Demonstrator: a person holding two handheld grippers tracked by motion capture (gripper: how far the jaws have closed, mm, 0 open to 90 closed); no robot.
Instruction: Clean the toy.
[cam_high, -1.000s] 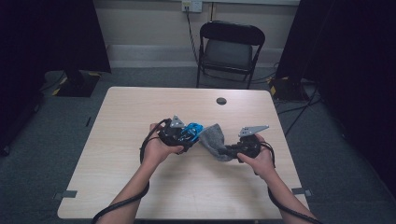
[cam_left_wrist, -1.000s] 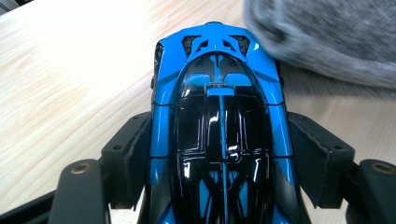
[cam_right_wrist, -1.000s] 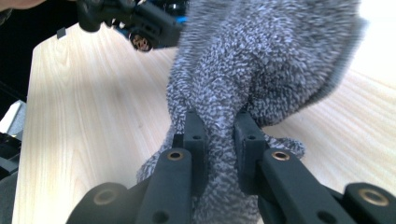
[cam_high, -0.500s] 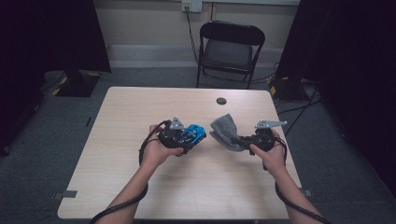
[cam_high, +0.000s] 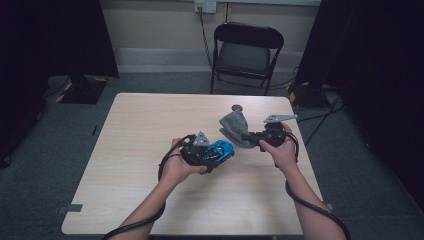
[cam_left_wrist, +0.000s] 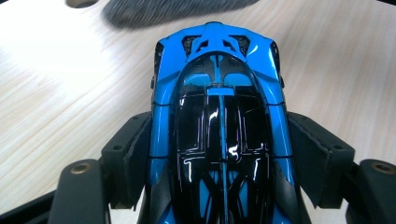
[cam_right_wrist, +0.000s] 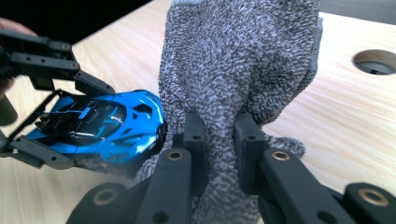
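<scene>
Between claw (cam_left_wrist: 219, 154) pads, unlettered blue car (cam_left_wrist: 219, 116)

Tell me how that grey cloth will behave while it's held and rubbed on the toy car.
The grey cloth probably flops: it bunches where the right gripper pinches it. Its nubby pile likely grips rather than slides. Beside the blue toy car, it looks light.

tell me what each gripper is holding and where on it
The left gripper clamps the blue toy car across its two sides. The right gripper pinches a bunched fold of the grey cloth.
</scene>
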